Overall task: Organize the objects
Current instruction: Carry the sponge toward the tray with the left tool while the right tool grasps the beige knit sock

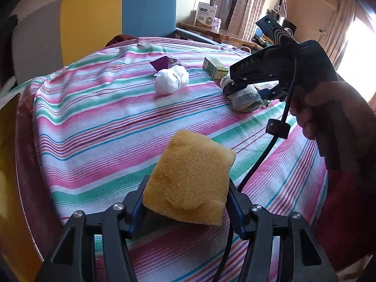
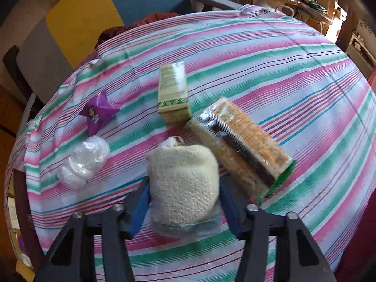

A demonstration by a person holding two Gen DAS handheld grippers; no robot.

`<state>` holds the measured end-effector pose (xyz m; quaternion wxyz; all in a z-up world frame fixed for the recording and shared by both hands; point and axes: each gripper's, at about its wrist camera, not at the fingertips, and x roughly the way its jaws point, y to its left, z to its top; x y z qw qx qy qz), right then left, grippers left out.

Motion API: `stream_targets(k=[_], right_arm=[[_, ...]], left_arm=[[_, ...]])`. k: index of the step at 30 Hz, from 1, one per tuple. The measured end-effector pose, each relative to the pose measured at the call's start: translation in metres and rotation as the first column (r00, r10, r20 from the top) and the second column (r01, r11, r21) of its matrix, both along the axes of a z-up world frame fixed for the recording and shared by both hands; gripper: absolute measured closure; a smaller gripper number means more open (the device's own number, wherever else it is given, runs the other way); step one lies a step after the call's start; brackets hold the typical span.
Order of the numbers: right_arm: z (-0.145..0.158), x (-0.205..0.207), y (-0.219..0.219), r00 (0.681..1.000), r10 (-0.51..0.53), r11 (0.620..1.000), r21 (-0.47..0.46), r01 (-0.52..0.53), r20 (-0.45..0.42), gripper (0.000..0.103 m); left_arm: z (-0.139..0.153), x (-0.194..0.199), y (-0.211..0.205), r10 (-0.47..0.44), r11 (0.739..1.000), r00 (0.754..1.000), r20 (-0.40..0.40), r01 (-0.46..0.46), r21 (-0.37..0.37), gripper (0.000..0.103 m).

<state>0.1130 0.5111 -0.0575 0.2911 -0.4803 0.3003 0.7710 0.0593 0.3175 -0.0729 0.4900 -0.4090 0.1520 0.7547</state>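
Left wrist view first: the left gripper (image 1: 186, 202) is clamped on a yellow sponge (image 1: 190, 178), held up off the striped tablecloth (image 1: 94, 122), so that one is picked up but not placed anywhere yet.

Moving right across the table in the right wrist view: a crumpled white plastic bag (image 2: 83, 162) sits at the left, with a purple wrapper (image 2: 97, 112) just beyond it. In the middle stands a small green box (image 2: 174, 94). In front of that, the right gripper (image 2: 183, 202) has a rolled cream sock (image 2: 183, 183) between its blue pads, and they look pressed against both sides of it (frame's a bit smeared, but I'd call that a grip). Whether the sock is off the cloth or resting on it, I can't tell. Touching its right side lies a long clear-wrapped packet (image 2: 242, 145) of something orange-brown, tilted diagonally.

Progress-wise? I'd say early to middle. Two items are in hand, four are scattered loose, and no bin or tidy pile shows in either view, so most of the sorting looks left to do.
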Motion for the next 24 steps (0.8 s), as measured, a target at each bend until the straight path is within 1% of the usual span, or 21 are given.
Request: stream_targets(k=[1, 3, 7, 10, 13, 16, 20, 22, 24], right_arm=[[0.001, -0.002, -0.003, 1.000, 0.014, 0.999, 0.029, -0.014, 0.014, 0.050], [-0.001, -0.005, -0.007, 0.998, 0.035, 0.998, 0.055, -0.038, 0.044, 0.050], [-0.005, -0.003, -0.005, 0.999, 0.036, 0.999, 0.040, -0.037, 0.042, 0.050], [-0.006, -0.001, -0.005, 0.999, 0.036, 0.999, 0.037, -0.037, 0.038, 0.050], [-0.007, -0.004, -0.007, 0.998, 0.047, 0.997, 0.056, -0.050, 0.052, 0.050], [-0.006, -0.007, -0.013, 0.995, 0.067, 0.993, 0.092, -0.073, 0.075, 0.050], [-0.007, -0.006, -0.013, 0.995, 0.065, 0.993, 0.092, -0.072, 0.075, 0.050], [-0.006, -0.007, -0.014, 0.994, 0.070, 0.992, 0.101, -0.078, 0.083, 0.050], [-0.006, -0.007, -0.015, 0.994, 0.073, 0.991, 0.105, -0.082, 0.087, 0.050]], left_arm=[[0.000, 0.000, -0.001, 0.000, 1.000, 1.000, -0.001, 0.000, 0.000, 0.043], [0.001, 0.001, -0.003, 0.002, 1.000, 1.000, -0.004, -0.002, -0.001, 0.043], [0.005, 0.002, -0.008, 0.026, 1.000, 1.000, 0.019, -0.025, -0.003, 0.043], [0.011, 0.006, -0.014, 0.035, 0.999, 0.999, 0.016, -0.035, 0.001, 0.044], [0.026, 0.011, -0.026, 0.037, 0.999, 0.999, 0.012, -0.038, 0.025, 0.044], [0.047, 0.012, -0.038, 0.050, 0.997, 0.999, 0.008, -0.050, 0.065, 0.044], [0.073, -0.003, -0.064, 0.118, 0.986, 0.993, 0.012, -0.119, 0.113, 0.043], [0.079, -0.016, -0.081, 0.176, 0.978, 0.984, 0.024, -0.177, 0.107, 0.043], [0.081, -0.032, -0.102, 0.239, 0.965, 0.970, 0.047, -0.242, 0.096, 0.043]])
